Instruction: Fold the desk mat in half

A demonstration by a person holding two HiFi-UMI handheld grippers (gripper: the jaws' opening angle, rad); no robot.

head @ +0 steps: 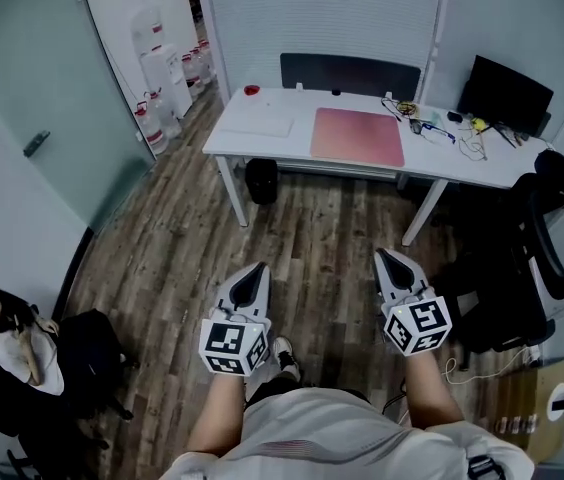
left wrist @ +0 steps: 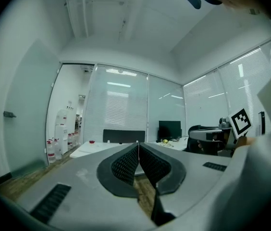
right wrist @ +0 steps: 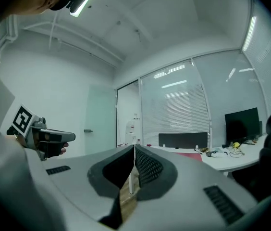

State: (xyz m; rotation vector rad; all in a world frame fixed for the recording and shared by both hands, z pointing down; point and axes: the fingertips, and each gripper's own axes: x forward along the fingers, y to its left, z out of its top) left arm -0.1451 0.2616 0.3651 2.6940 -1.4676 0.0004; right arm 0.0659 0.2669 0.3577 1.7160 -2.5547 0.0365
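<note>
A pink desk mat lies flat on the white desk at the far side of the room; in the right gripper view the mat shows as a thin red strip. My left gripper and right gripper hang over the wooden floor, well short of the desk. Both are shut with nothing between their jaws. In the left gripper view the left gripper has its tips touching, and the right gripper shows the same in its own view.
A white mat or paper and a small red object lie on the desk's left part, cables and a monitor on the right. A black office chair stands to the right, a seated person at the lower left, water bottles by the door.
</note>
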